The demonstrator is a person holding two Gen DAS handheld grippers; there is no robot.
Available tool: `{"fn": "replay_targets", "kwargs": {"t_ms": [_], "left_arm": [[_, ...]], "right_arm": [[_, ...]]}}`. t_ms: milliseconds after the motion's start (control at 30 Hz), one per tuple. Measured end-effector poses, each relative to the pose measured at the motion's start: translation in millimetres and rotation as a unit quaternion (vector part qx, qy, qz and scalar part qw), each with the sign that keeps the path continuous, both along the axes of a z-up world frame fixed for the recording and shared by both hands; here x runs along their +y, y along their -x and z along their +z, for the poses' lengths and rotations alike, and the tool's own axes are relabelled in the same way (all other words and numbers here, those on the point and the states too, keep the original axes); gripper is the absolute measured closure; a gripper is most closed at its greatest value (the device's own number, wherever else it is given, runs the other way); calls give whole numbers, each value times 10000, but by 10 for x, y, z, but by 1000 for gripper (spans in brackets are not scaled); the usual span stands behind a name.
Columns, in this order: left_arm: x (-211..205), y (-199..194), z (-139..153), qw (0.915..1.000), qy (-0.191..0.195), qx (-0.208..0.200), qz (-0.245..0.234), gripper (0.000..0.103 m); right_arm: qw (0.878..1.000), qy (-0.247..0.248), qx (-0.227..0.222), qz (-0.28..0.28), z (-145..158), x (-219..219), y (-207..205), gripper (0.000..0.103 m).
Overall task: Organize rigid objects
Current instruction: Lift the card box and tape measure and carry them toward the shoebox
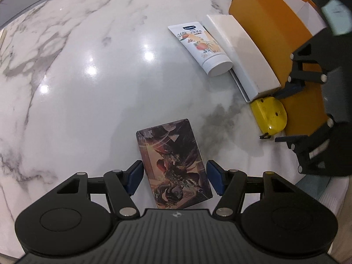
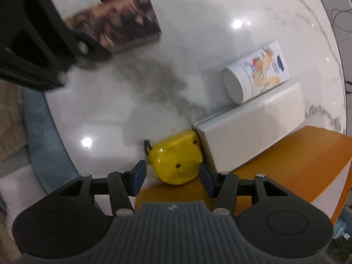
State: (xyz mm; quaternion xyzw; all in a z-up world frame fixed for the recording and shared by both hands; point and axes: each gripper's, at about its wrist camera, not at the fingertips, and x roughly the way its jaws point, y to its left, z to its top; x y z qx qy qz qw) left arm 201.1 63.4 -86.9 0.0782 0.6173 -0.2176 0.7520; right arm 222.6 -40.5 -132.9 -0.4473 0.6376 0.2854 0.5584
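Observation:
A dark illustrated card box (image 1: 173, 165) lies flat on the white marble table (image 1: 88, 88). My left gripper (image 1: 175, 177) is open, its blue pads on either side of the box with small gaps. A yellow tape measure (image 2: 177, 157) lies against the end of a long white box (image 2: 253, 127). My right gripper (image 2: 171, 177) is open around the tape measure, pads just off its sides. A white lotion tube (image 1: 201, 46) lies along the white box. The right gripper also shows in the left wrist view (image 1: 279, 115), and the card box shows blurred in the right wrist view (image 2: 114, 22).
An orange open box (image 1: 275, 26) stands behind the white box, its flap (image 2: 286, 165) lying under my right gripper. The table's rounded edge (image 2: 50, 143) runs at the left of the right wrist view, with a blue-grey surface beyond it.

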Motion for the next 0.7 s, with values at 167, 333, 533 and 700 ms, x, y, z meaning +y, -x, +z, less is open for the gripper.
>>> {"fn": "replay_targets", "kwargs": {"t_ms": [167, 333, 533, 700], "left_arm": [[40, -18, -11, 9998, 87, -56, -139, 31], [91, -1, -20, 9998, 26, -32, -215, 31], [232, 11, -3, 9998, -76, -40, -189, 29], [205, 24, -41, 9995, -110, -149, -258, 25]], "right_arm": [[10000, 64, 47, -37, -122, -21, 5, 43], [9994, -318, 47, 144, -76, 155, 62, 46], [9933, -1062, 31, 455, 35, 492, 185, 47], [9887, -1330, -79, 687, 75, 567, 207, 37]]}}
